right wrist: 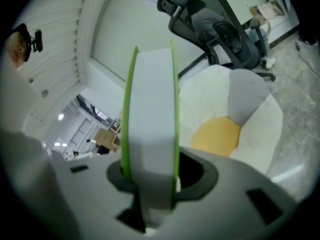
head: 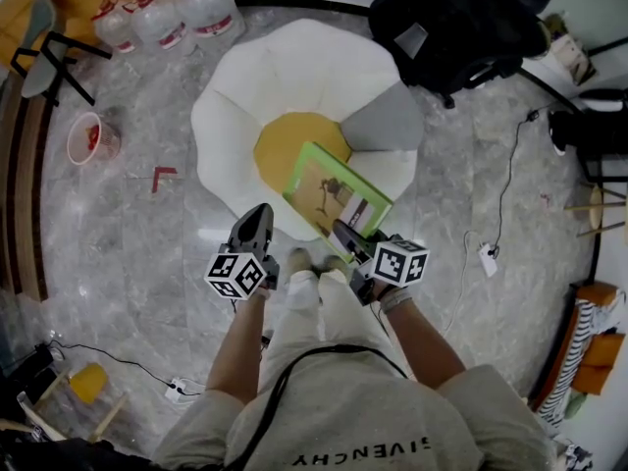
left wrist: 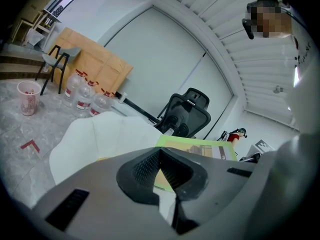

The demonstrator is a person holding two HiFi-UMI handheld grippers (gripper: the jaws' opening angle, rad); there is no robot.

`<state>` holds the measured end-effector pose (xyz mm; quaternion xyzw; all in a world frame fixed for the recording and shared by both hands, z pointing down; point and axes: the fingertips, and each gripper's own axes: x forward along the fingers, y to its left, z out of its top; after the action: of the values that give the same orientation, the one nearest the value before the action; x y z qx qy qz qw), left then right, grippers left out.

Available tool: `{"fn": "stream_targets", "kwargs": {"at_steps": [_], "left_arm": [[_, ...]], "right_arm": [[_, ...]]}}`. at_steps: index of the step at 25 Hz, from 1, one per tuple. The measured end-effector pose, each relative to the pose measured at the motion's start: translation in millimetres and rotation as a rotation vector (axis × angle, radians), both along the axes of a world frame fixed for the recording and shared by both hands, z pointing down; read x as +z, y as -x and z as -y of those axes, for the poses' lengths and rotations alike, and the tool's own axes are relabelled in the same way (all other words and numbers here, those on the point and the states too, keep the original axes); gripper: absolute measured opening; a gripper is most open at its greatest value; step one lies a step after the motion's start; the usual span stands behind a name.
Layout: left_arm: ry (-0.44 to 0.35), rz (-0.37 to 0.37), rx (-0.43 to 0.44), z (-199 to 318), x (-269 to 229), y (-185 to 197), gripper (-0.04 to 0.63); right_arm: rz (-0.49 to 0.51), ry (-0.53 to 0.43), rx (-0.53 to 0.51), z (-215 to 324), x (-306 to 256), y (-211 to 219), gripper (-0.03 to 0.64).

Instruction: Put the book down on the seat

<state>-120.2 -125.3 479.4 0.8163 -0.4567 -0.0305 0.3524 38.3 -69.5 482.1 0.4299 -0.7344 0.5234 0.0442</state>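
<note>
A green-covered book hangs tilted over the front right part of the yellow seat of a white petal-shaped chair. My right gripper is shut on the book's near corner. In the right gripper view the book stands edge-on between the jaws of my right gripper, above the yellow seat. My left gripper is shut and holds nothing, just before the chair's front rim and left of the book. In the left gripper view the book shows beyond my left gripper.
A grey cushion leans on the chair's right side. A black office chair stands behind it at the right. Water bottles line the back left, with a red-and-white bin and a folding chair. A power strip lies on the floor at the right.
</note>
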Motion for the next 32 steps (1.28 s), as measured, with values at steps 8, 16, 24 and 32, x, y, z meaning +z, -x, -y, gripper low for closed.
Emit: {"fn": "stream_targets", "kwargs": {"at_steps": [8,16,24,32], "left_arm": [[0.01,0.007,-0.008,0.1,41.2,-7.1,0.023],[0.044,-0.01,-0.016,13.9,95.1,-15.9,0.023],[0.074,-0.032,-0.023,17.8,145.5,-28.1,0.023],[0.098,-0.027,-0.054,53.1,185.5,-31.3,0.023]], "right_arm": [[0.005,0.006,-0.043,-4.7,35.5,-4.7,0.152],[0.009,0.034,-0.091,16.3,90.6,-1.9,0.152],[0.02,0.093,-0.084,18.1,149.4,-1.3,0.152],[0.025,0.119,-0.118,49.7,189.4,4.6,0.152]]}}
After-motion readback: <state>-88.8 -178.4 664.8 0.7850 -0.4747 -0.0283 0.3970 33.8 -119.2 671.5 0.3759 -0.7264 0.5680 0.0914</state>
